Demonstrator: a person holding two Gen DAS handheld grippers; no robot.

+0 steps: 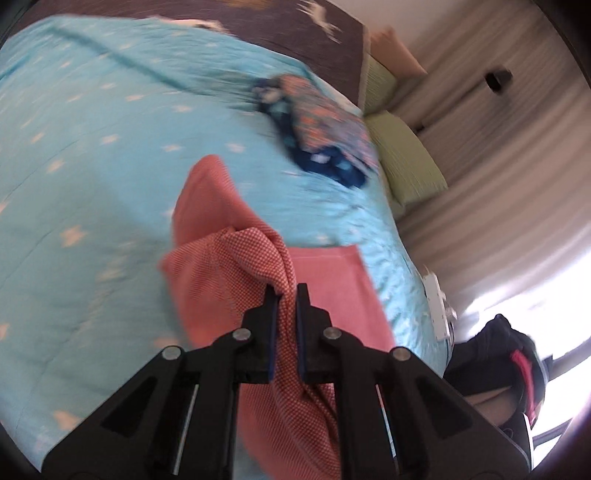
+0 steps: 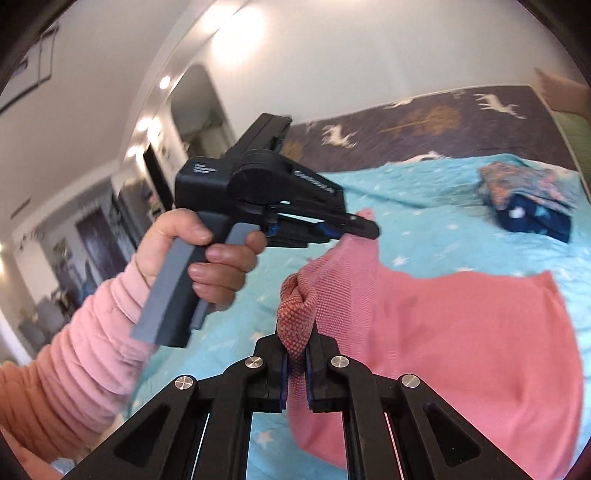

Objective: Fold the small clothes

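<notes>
Both your grippers pinch the one pink garment: right gripper (image 2: 295, 354) clamped on a bunched edge, left gripper (image 1: 286, 295) likewise, lifting that edge off the bed (image 1: 92, 166), probably to fold it over. Far off at two o'clock, one folded pile (image 2: 528, 199) waits.

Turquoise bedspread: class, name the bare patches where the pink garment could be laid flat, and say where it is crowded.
Free: the wide stretch of turquoise bedspread between the pink garment and the dark headboard. Crowded: the corner near the green pillows, where a pile of patterned clothes lies, and the near edge, where the left gripper and right gripper clamp the garment.
</notes>
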